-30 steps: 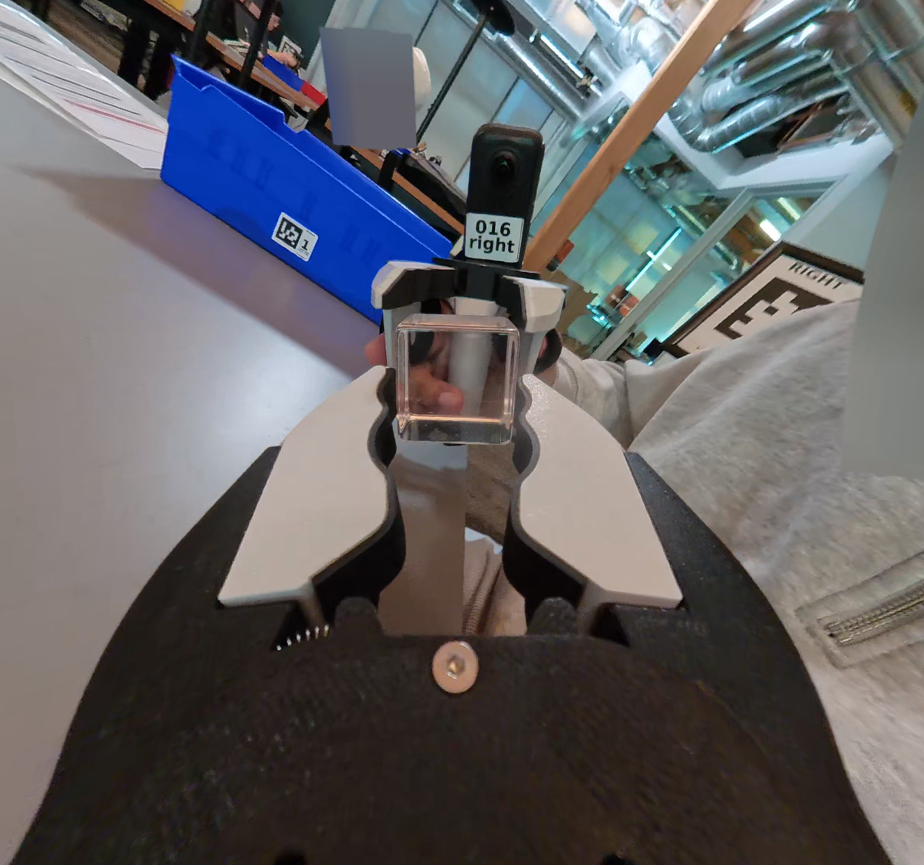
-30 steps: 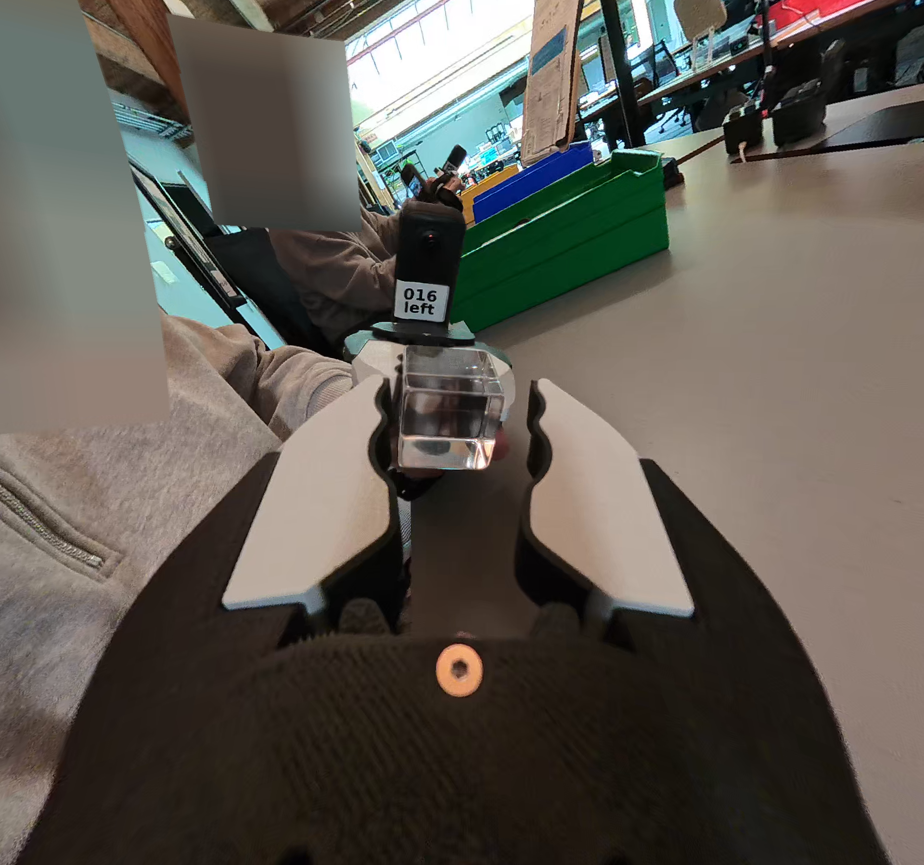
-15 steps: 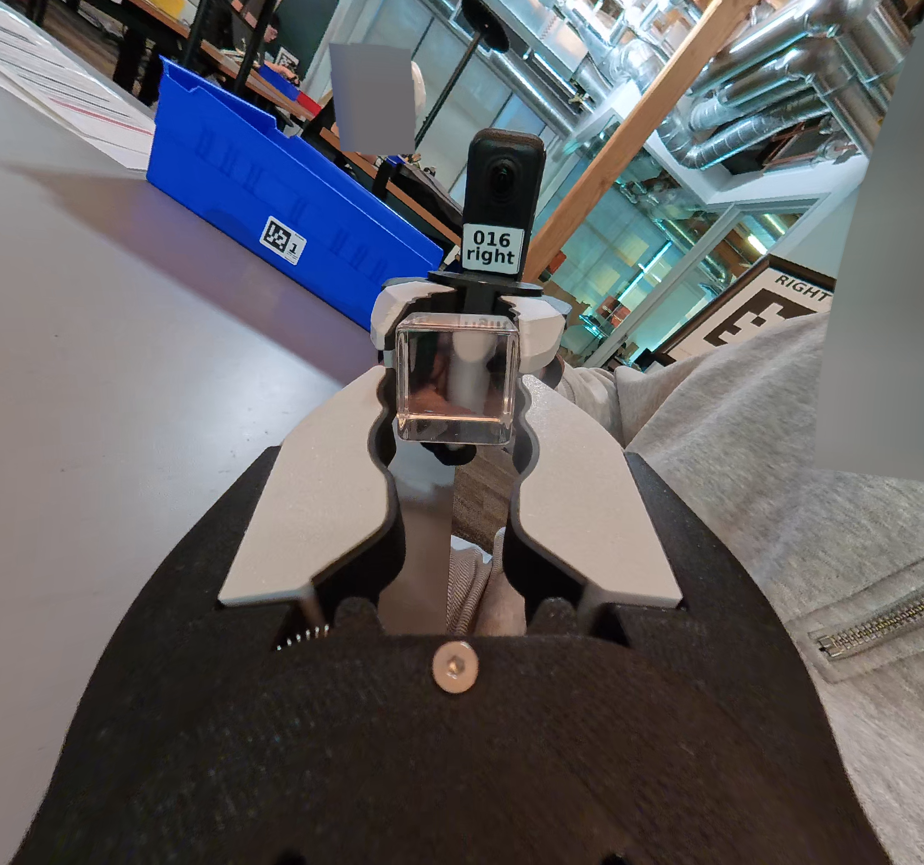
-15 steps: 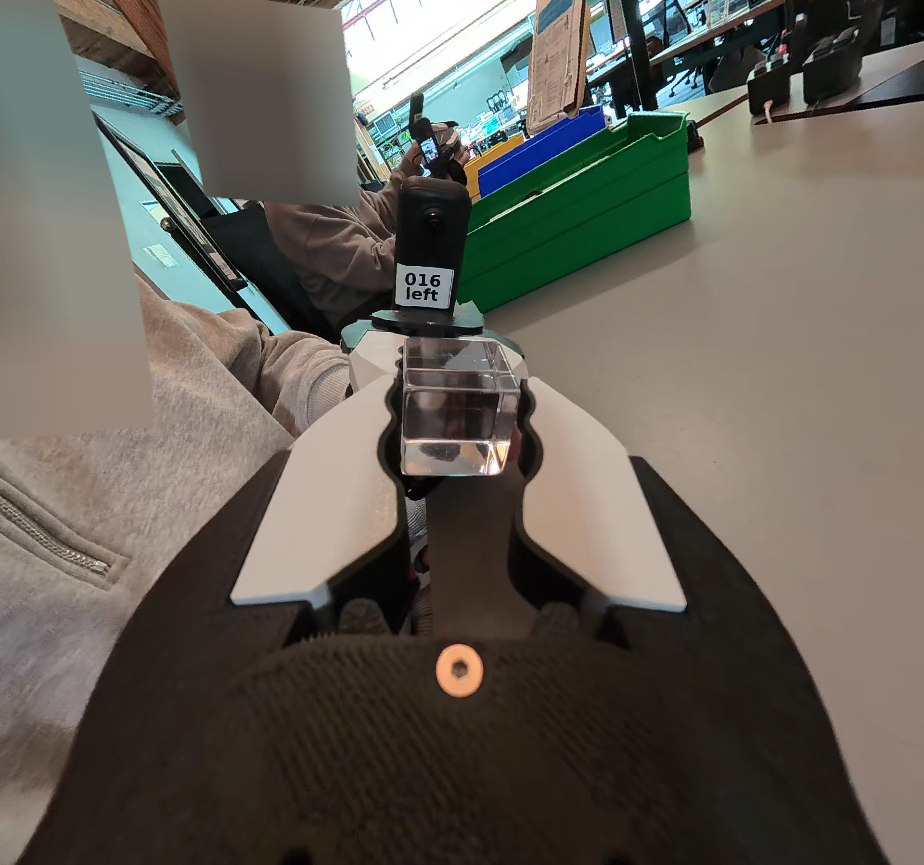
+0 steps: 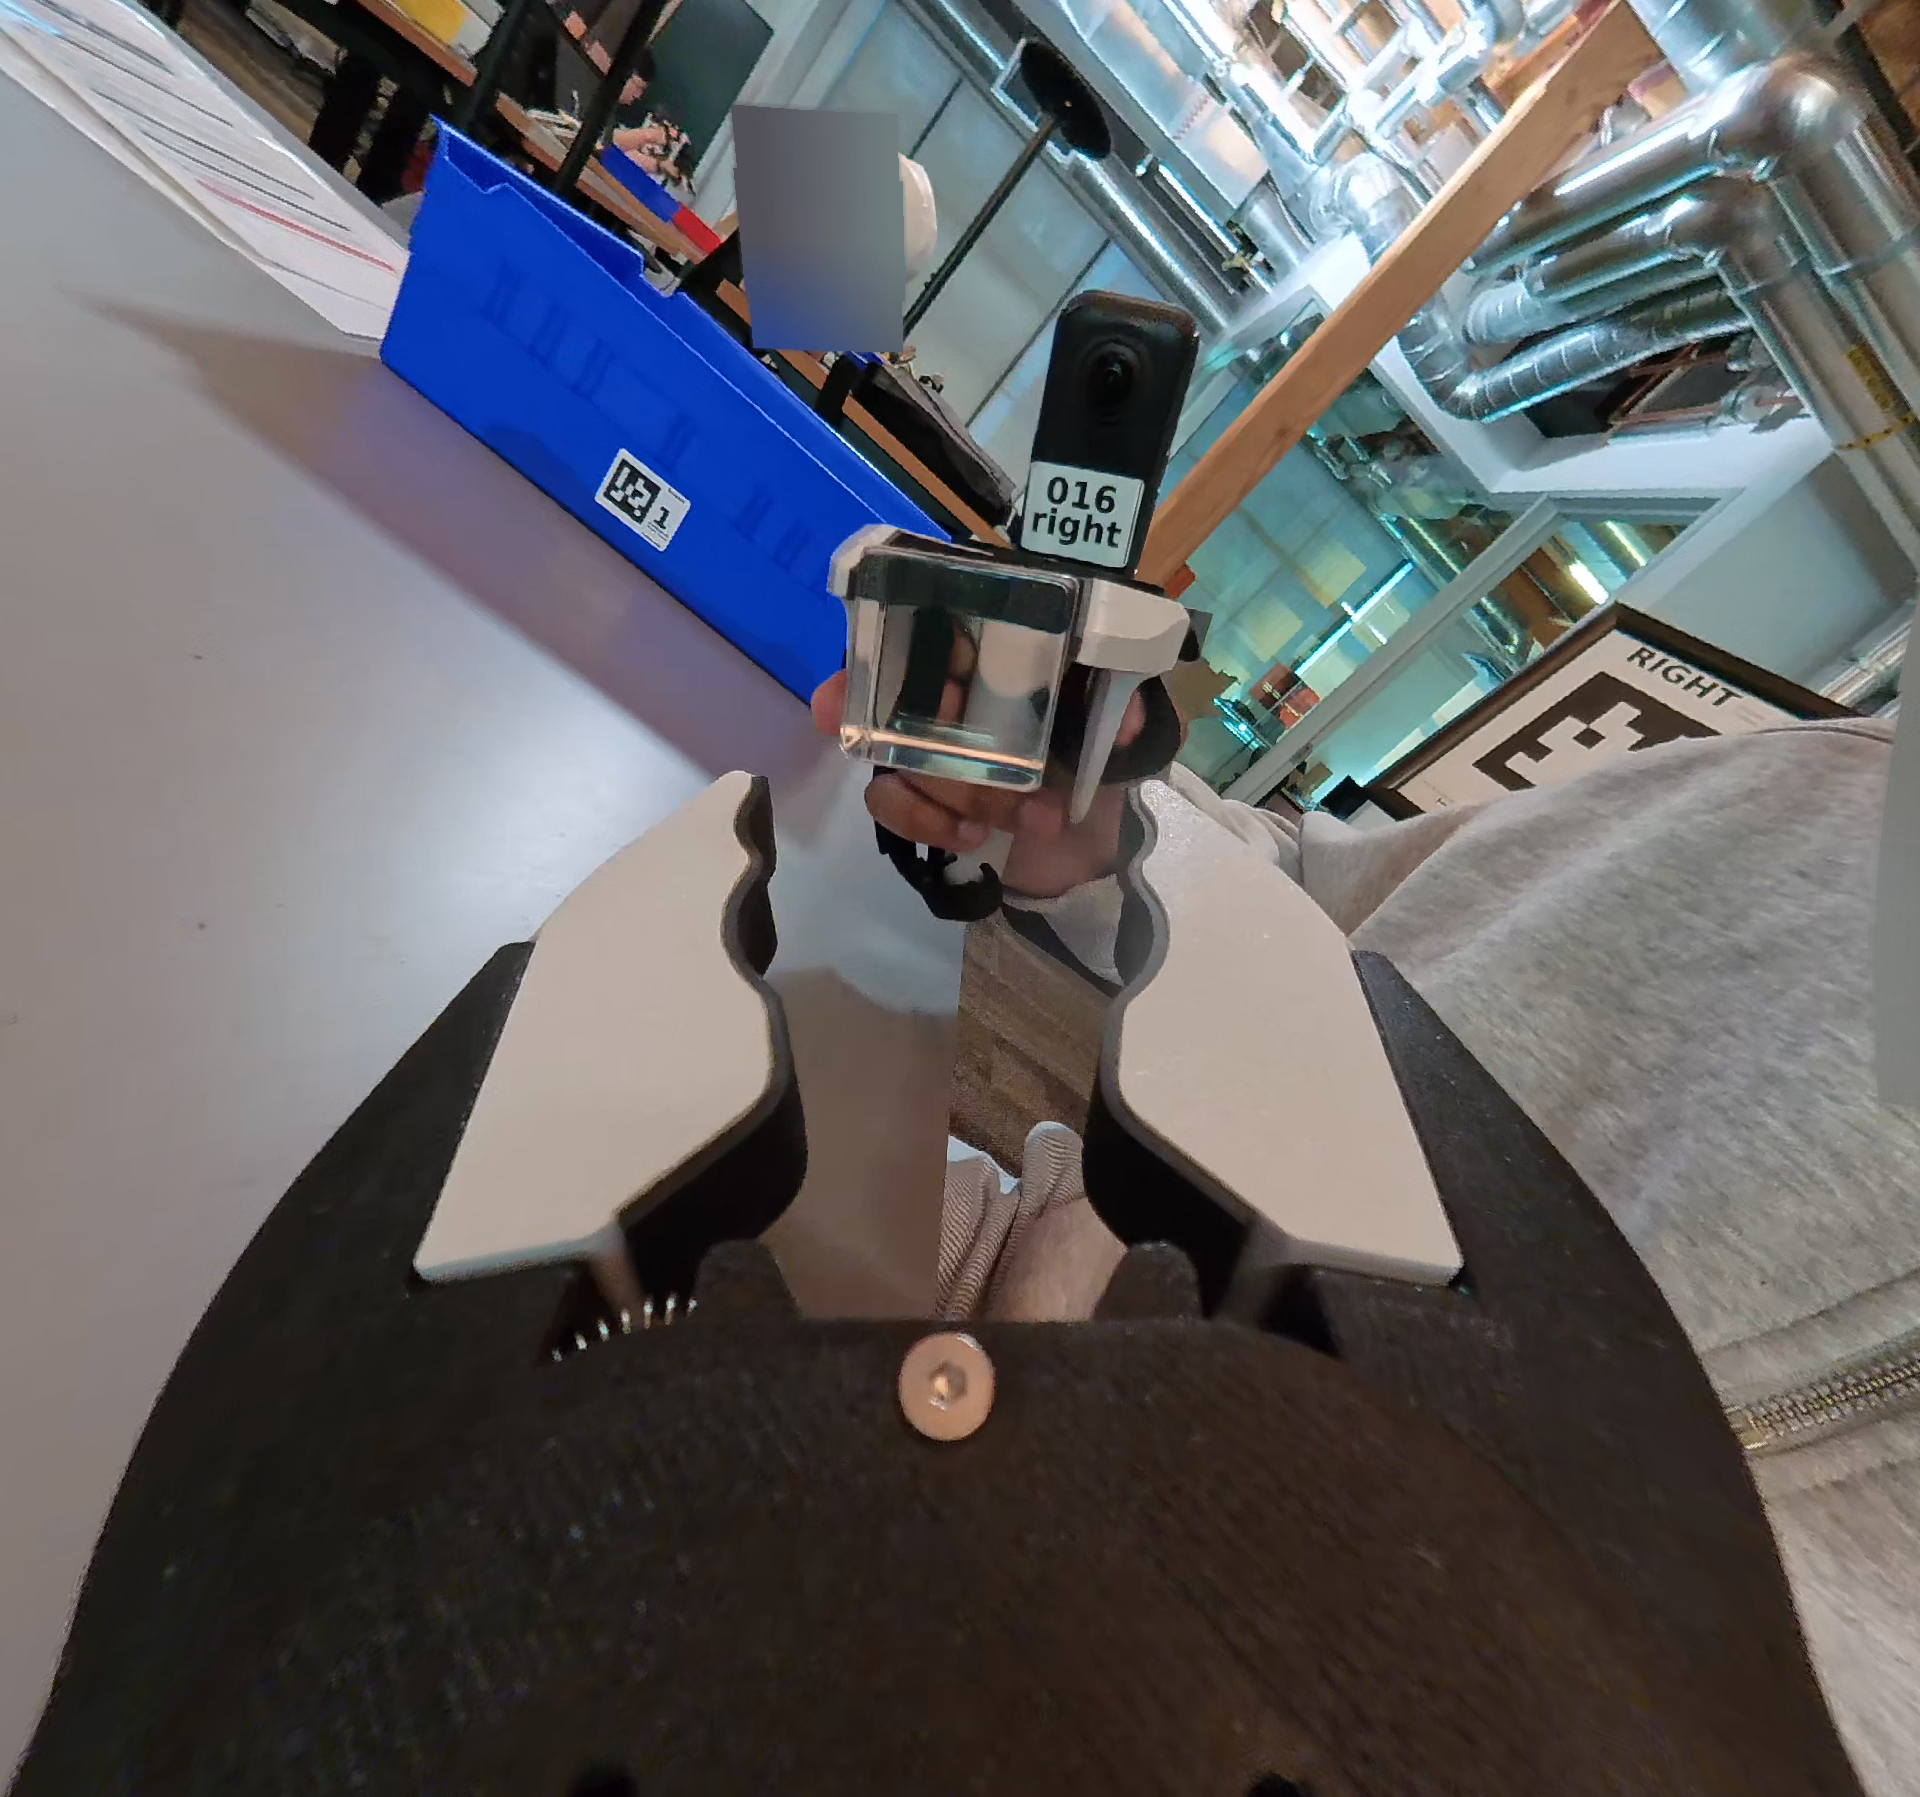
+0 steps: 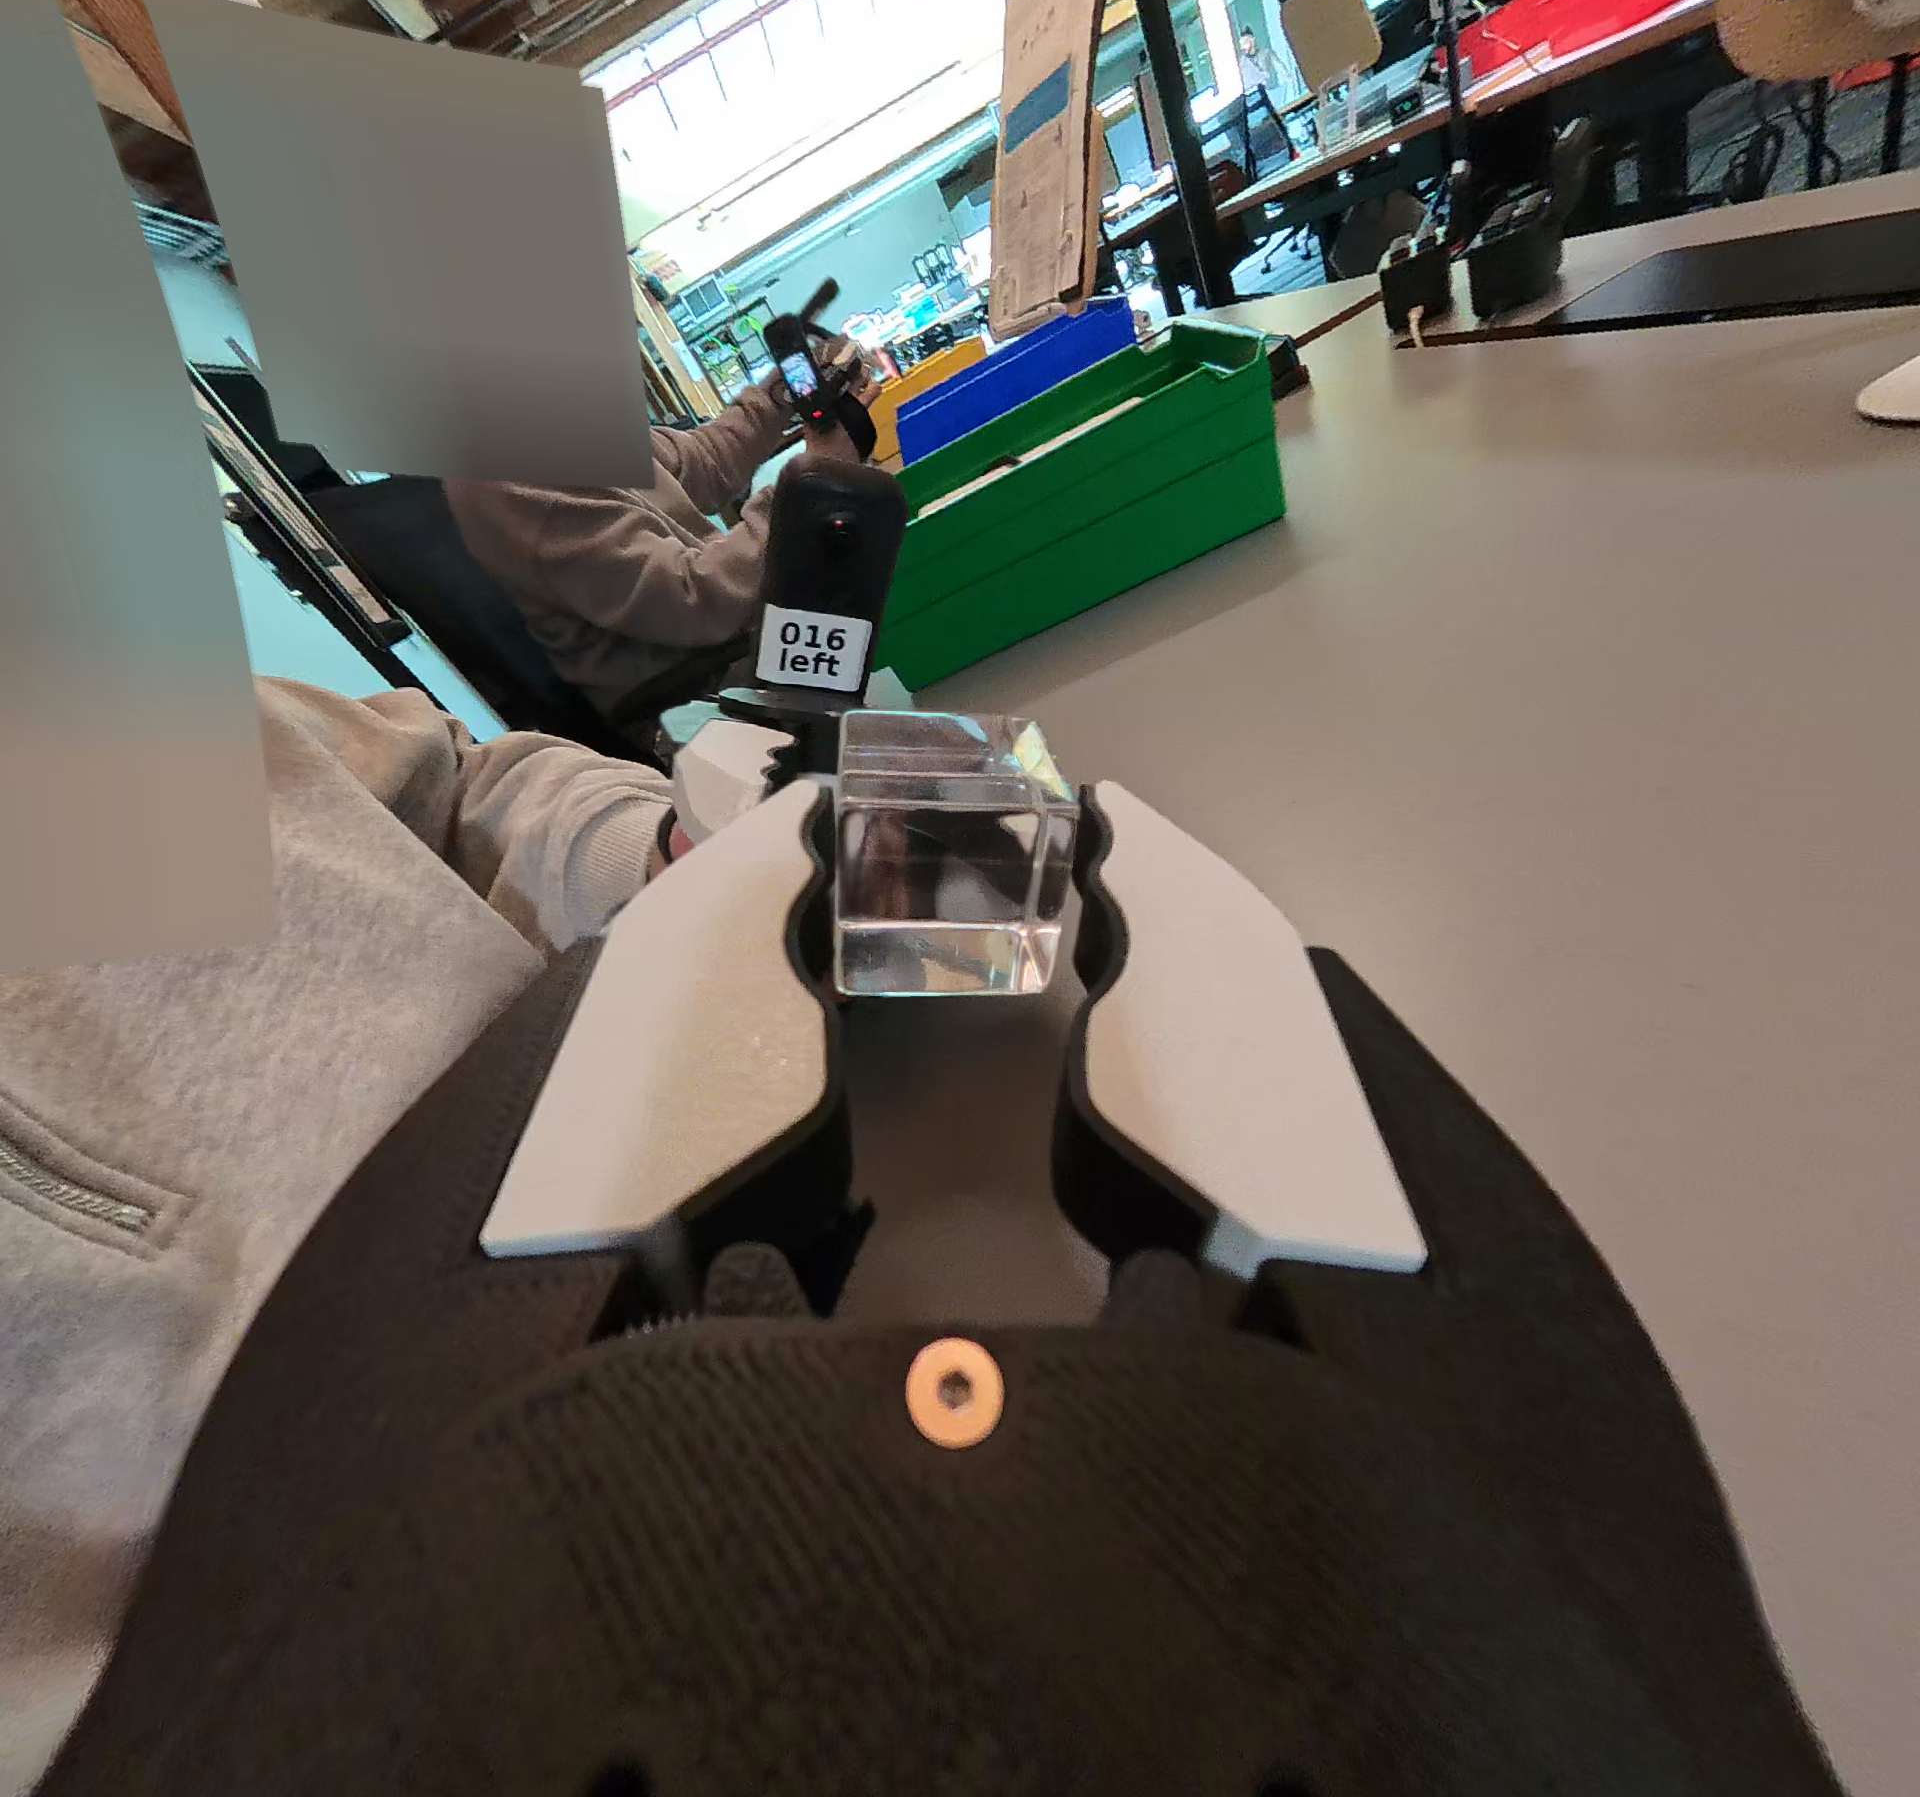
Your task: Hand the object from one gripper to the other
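We see the clear cube [image 6: 951, 880] clamped between the two white fingers [image 6: 727, 1009] of the right gripper [image 6: 951, 900], held near their tips and lifted above the grey counter [image 6: 1507, 760]. In the left wrist view the same cube [image 5: 951, 672] appears ahead of and above the left gripper [image 5: 945, 843], whose fingers [image 5: 623, 1051] stand spread apart with nothing between them; the cube does not touch them. The right gripper [image 5: 997, 698], seen head-on in that view, carries a black camera [image 5: 1107, 438] with a white label on top, and a hand [image 5: 966, 812] shows beneath it. In the right wrist view the left gripper [image 6: 727, 771] sits just behind the cube, mostly hidden, with its own black camera [image 6: 831, 563] above it. A blue bin [image 5: 623, 428] rests on the counter toward its far edge in the left wrist view; a green bin [image 6: 1091, 521] rests toward the far edge in the right wrist view. A grey sleeve [image 6: 468, 802] borders the near edge of the counter.
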`<state>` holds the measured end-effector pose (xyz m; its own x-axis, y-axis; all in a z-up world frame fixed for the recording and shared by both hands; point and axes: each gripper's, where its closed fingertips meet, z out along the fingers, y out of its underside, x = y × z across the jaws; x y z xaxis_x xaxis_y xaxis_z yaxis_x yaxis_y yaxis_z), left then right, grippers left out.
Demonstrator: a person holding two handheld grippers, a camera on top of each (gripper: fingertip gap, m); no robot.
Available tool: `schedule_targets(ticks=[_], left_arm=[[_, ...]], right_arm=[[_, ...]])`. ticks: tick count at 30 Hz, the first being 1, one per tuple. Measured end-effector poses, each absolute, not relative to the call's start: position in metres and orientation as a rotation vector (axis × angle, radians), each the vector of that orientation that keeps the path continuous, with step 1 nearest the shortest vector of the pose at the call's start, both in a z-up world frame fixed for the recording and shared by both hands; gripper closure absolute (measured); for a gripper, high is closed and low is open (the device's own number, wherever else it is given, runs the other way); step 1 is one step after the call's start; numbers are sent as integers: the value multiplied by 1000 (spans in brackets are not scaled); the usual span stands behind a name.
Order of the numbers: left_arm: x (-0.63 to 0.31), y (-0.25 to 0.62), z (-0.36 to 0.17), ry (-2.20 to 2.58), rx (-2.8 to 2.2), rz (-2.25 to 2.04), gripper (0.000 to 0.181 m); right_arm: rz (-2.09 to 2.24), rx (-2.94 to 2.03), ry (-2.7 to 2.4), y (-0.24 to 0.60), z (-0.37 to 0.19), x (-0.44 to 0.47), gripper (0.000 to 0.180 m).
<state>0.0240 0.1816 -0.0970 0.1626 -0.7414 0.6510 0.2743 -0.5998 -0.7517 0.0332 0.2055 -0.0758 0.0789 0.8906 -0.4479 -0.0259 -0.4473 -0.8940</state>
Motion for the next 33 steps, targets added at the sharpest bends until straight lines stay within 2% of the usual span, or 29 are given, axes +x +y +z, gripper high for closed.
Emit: schedule_targets(ticks=[7, 13, 15, 19, 26, 29, 33], left_arm=[[25, 180, -100, 487, -1632, -1535, 118], [18, 186, -99, 740, -1551, -1037, 122], [16, 183, -93, 833, -1475, -888, 132], [15, 177, -89, 960, -1383, -735, 136], [16, 178, -95, 979, -1409, -704, 142], [14, 181, -99, 920, -1486, -827, 155], [12, 185, -102, 800, -1583, -1038, 160]], right_arm=[[1462, -1594, -892, 210, -80, 36, 135], [1554, -1671, -871, 207, -89, 32, 135], [1581, -1703, -866, 206, -94, 30, 135], [1603, -1716, -870, 203, -95, 28, 135], [1497, -1698, -915, 203, -96, 28, 135], [1345, -1673, -986, 204, -98, 27, 135], [1127, -1632, -1082, 205, -100, 27, 135]])
